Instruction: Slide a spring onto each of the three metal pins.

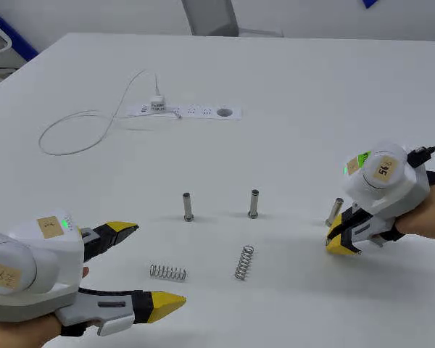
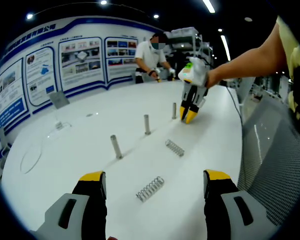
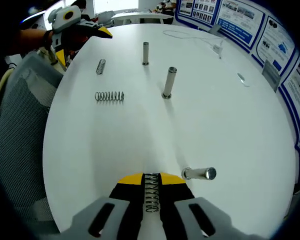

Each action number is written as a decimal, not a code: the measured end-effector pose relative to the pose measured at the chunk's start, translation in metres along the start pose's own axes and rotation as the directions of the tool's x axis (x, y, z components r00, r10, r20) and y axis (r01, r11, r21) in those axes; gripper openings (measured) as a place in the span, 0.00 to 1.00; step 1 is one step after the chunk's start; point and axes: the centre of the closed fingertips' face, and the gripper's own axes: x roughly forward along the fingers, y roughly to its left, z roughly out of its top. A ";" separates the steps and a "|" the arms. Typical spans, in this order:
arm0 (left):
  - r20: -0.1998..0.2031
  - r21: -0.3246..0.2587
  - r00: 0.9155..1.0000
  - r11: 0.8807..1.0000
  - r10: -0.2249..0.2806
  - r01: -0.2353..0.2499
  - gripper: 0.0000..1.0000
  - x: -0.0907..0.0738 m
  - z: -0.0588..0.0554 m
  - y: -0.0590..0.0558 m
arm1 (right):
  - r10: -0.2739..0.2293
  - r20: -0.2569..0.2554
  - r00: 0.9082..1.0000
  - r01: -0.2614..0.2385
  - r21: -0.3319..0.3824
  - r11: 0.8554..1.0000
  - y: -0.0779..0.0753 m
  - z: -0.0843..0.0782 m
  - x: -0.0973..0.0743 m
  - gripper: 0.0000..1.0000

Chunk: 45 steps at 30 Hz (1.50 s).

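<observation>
Left gripper [image 1: 156, 262]: near left, yellow-tipped jaws spread wide, nothing held.
Left spring [image 1: 167, 272]: small coiled metal spring, flat on the white tabletop [image 1: 297, 94], just right of the left gripper's jaws.
Left pin [image 1: 188, 206]: short grey metal pin, upright, beyond left spring.
Power strip [image 1: 188, 112]: white, far left-centre, w/ white cable [image 1: 72, 134] looped to its left.
Mid spring [image 1: 244, 262]: 2nd metal coil, lying flat, near side of mid pin.
Mid pin [image 1: 254, 204]: upright, centre.
Right pin [image 1: 335, 212]: 3rd metal pin, just beside right gripper's tips; looks tilted in head view.
Right gripper [image 1: 341, 246]: right side, tips down at table, jaws nearly closed, pinching held spring [image 3: 151, 192] btwn them.
</observation>
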 end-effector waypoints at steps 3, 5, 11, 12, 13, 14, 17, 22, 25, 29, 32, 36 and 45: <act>0.002 0.001 1.000 1.000 -0.001 0.001 0.81 -0.001 0.000 0.000 | -0.004 0.006 1.000 0.004 0.002 1.000 -0.001 0.000 -0.001 0.12; 0.002 0.002 1.000 1.000 -0.002 0.002 0.81 -0.001 0.000 -0.002 | -0.011 0.009 1.000 0.011 0.004 1.000 0.000 0.000 0.000 0.12; 0.012 0.008 1.000 1.000 -0.014 0.014 0.81 -0.001 0.005 -0.007 | -0.019 0.054 0.998 0.017 0.042 0.999 0.006 0.007 -0.010 0.12; 0.017 0.011 1.000 1.000 -0.017 0.016 0.81 -0.001 0.007 -0.009 | -0.021 0.072 0.997 0.017 0.053 0.998 0.005 0.011 -0.011 0.12; 0.020 0.013 1.000 1.000 -0.019 0.019 0.81 0.000 0.009 -0.010 | -0.024 0.087 0.996 0.018 0.065 0.998 0.006 0.014 -0.013 0.12; 0.024 0.014 0.999 1.000 -0.021 0.021 0.81 0.000 0.011 -0.011 | -0.029 0.101 0.994 0.022 0.072 0.997 0.005 0.017 -0.016 0.12; 0.039 0.019 0.999 0.999 -0.033 0.033 0.81 0.001 0.018 -0.016 | -0.042 0.158 0.987 0.026 0.097 0.995 0.007 0.029 -0.024 0.12; 0.082 0.023 0.994 0.998 -0.068 0.066 0.80 0.003 0.037 -0.028 | -0.062 0.271 0.960 0.028 0.129 0.991 0.017 0.059 -0.043 0.12; 0.112 0.017 0.990 0.996 -0.089 0.087 0.79 0.005 0.049 -0.034 | -0.072 0.320 0.945 0.032 0.131 0.991 0.022 0.073 -0.053 0.12; 0.141 0.004 0.983 0.993 -0.120 0.120 0.76 0.011 0.062 -0.041 | -0.070 0.378 0.923 0.024 0.125 0.992 0.031 0.093 -0.065 0.12; 0.150 0.007 0.976 0.988 -0.156 0.157 0.74 0.017 0.069 -0.049 | -0.058 0.448 0.892 0.000 0.128 0.992 0.037 0.113 -0.075 0.11; 0.161 0.008 0.966 0.979 -0.204 0.206 0.70 0.026 0.080 -0.060 | -0.037 0.545 0.838 -0.046 0.137 0.989 0.046 0.141 -0.093 0.11; 0.245 -0.034 0.931 0.957 -0.272 0.288 0.67 0.042 0.122 -0.075 | 0.005 0.671 0.741 -0.111 0.115 0.987 0.060 0.182 -0.123 0.11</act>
